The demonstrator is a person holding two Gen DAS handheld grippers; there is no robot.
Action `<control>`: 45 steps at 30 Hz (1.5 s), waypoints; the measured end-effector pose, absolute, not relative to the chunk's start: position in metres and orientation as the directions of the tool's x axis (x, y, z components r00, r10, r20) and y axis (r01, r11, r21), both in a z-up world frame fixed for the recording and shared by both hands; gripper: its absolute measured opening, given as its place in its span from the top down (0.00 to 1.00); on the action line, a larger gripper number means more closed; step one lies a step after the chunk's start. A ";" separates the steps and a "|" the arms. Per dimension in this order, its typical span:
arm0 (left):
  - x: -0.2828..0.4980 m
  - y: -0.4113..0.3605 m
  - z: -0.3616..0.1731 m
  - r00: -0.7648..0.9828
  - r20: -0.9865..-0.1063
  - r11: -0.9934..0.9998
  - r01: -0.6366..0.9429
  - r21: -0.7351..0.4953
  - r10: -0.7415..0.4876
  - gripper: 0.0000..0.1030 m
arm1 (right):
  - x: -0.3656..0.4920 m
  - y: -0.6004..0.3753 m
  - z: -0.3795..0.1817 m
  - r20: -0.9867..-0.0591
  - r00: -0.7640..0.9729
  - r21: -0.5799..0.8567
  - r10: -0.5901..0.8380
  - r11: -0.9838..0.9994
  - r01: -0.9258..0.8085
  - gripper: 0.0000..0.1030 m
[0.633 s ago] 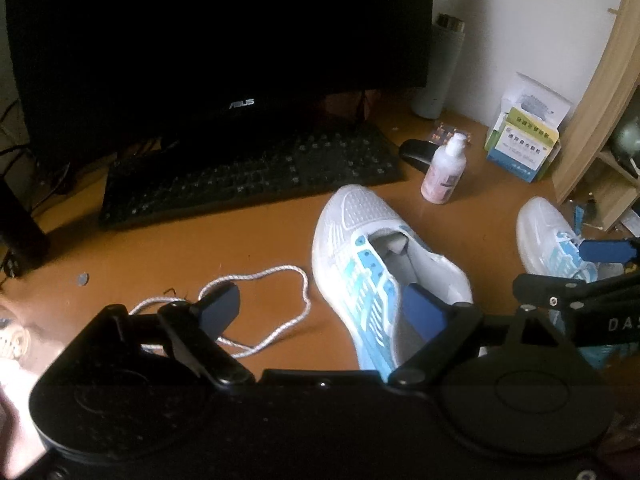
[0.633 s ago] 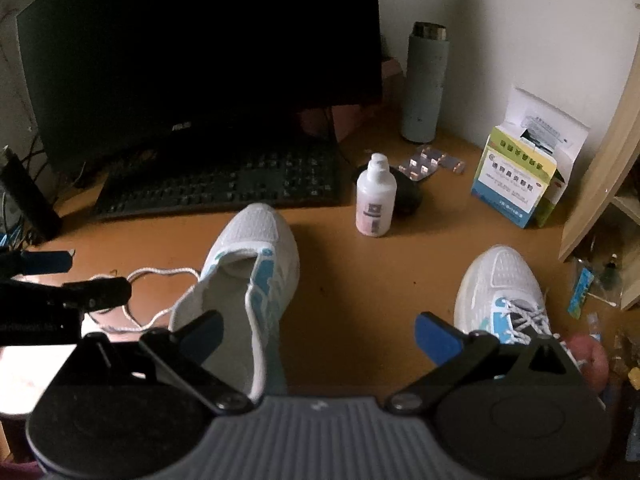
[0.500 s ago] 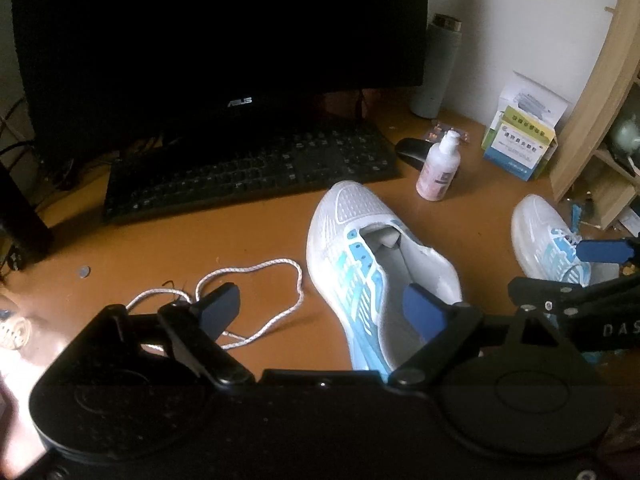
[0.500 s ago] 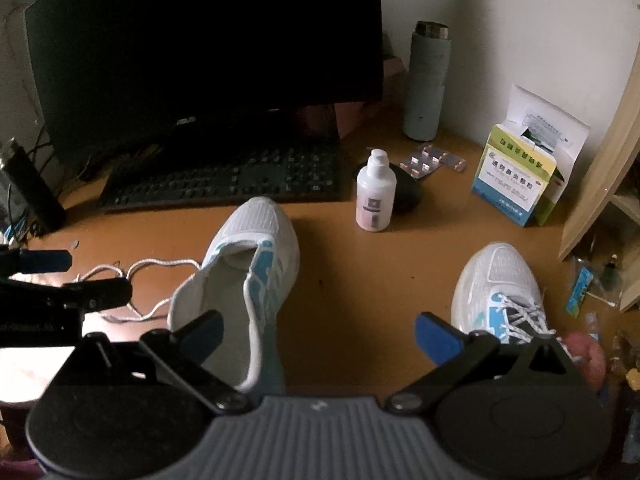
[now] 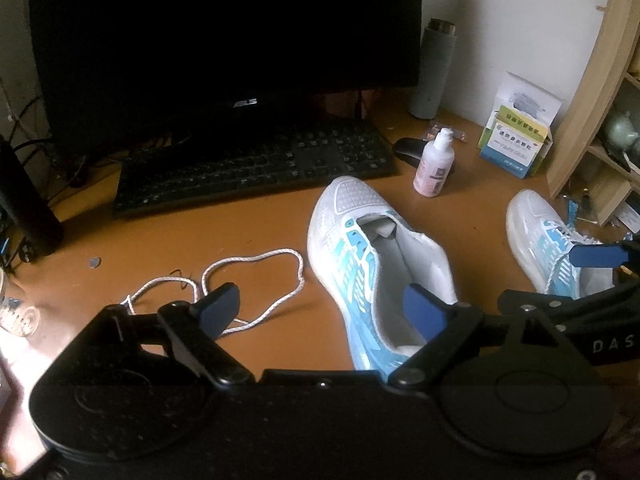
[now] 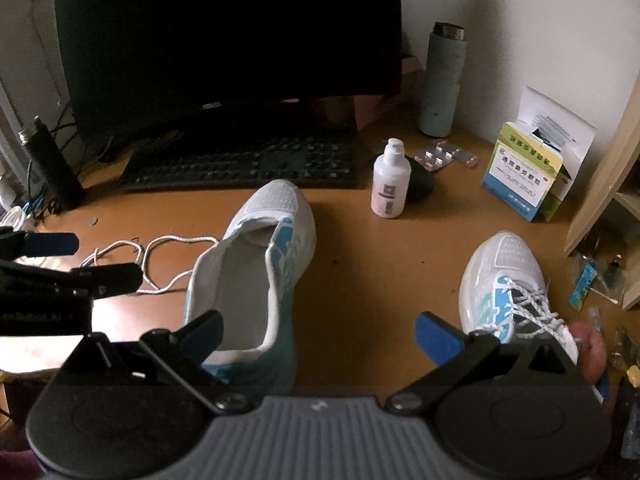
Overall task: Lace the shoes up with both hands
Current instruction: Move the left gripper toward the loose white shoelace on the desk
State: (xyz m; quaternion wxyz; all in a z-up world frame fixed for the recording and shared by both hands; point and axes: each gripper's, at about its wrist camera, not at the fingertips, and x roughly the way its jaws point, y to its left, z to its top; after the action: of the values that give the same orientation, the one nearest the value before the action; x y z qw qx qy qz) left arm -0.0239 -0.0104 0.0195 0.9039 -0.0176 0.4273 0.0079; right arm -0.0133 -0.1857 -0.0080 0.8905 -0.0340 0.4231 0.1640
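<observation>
Unlaced white-and-blue sneaker point(image 5: 372, 264): mid-desk, toe toward keyboard point(image 5: 256, 168). Loose white shoelace point(image 5: 256, 276): coiled just left of it; limp, light, probably best pinched near an end. Left gripper point(image 5: 320, 308), right gripper point(image 6: 316, 332): both spread wide, empty. Laced second sneaker point(image 6: 512, 292): lacing plain only in right view.

The left gripper point(image 5: 322, 306) hung spread wide, its blue-padded fingers point(image 5: 218, 306) far apart and gripping nothing. The right gripper point(image 6: 318, 330) was likewise agape and empty, its blue pads point(image 6: 438, 338) well separated. Each tool showed at the edge of the other's view, the two held side by side and pointing toward the far side of the scene.
</observation>
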 end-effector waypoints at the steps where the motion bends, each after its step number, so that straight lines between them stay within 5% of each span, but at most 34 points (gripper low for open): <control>1: -0.024 -0.009 0.020 0.633 -0.774 0.999 -0.034 -0.025 0.002 0.12 | -0.010 -0.190 -0.010 -0.767 0.582 0.082 0.270 0.941 -0.329 0.01; 45: -0.013 0.026 -0.005 0.586 -0.810 0.997 -0.056 -0.061 -0.017 0.12 | 0.023 -0.158 -0.023 -0.799 0.537 0.048 0.271 0.919 -0.392 0.01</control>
State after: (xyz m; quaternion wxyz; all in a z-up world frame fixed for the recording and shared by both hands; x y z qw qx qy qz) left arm -0.0132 0.0264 -0.0051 0.8895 -0.0402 0.4549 0.0111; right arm 0.0229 -0.1578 -0.0229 0.8739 -0.0686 0.4423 0.1898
